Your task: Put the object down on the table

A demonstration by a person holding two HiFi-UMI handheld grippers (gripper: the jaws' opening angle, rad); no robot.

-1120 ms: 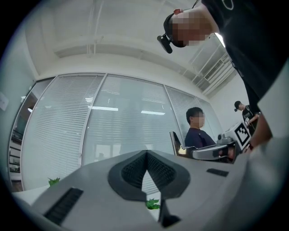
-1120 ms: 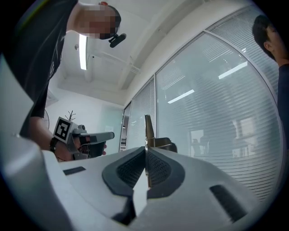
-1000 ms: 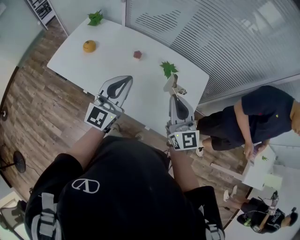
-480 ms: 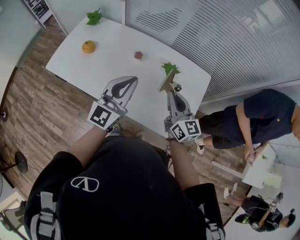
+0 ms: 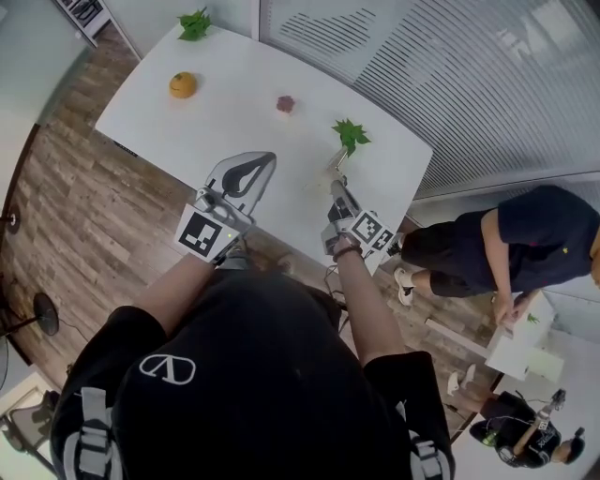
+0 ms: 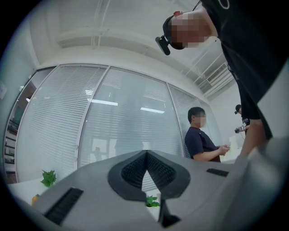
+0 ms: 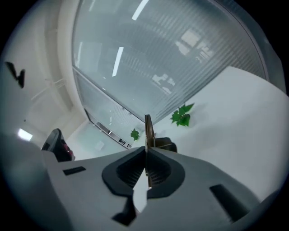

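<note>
Pinching the thin brown object (image 7: 147, 127) edge-on was how I had it at this point. It was a flat little sliver poking out past the tips of the right gripper (image 7: 145, 151), whose jaws were clamped tight on it with no gap I could see.

From the head view, the object (image 5: 338, 161) sat low over the white table (image 5: 234, 103), close to the near edge and just short of a green leaf (image 5: 351, 134). I honestly couldn't tell whether its far end was touching the tabletop or hanging just above it. The right gripper (image 5: 335, 180) was rolled over on its side, pointing across the table.

So by my reckoning the carry part was basically done and the set-down wasn't. The thing was in the right spot, but I hadn't let go. What was left: settle it onto the surface, open the jaws, back off without dragging it.

Further out, a small reddish thing (image 5: 286, 103) and an orange fruit (image 5: 183, 84) lay well apart from all this, plus another leaf (image 5: 195, 23) at the far corner.

The left gripper (image 5: 265, 159) hung over the near edge with its jaws together on nothing. A bystander (image 5: 525, 244) sat off to the right.
</note>
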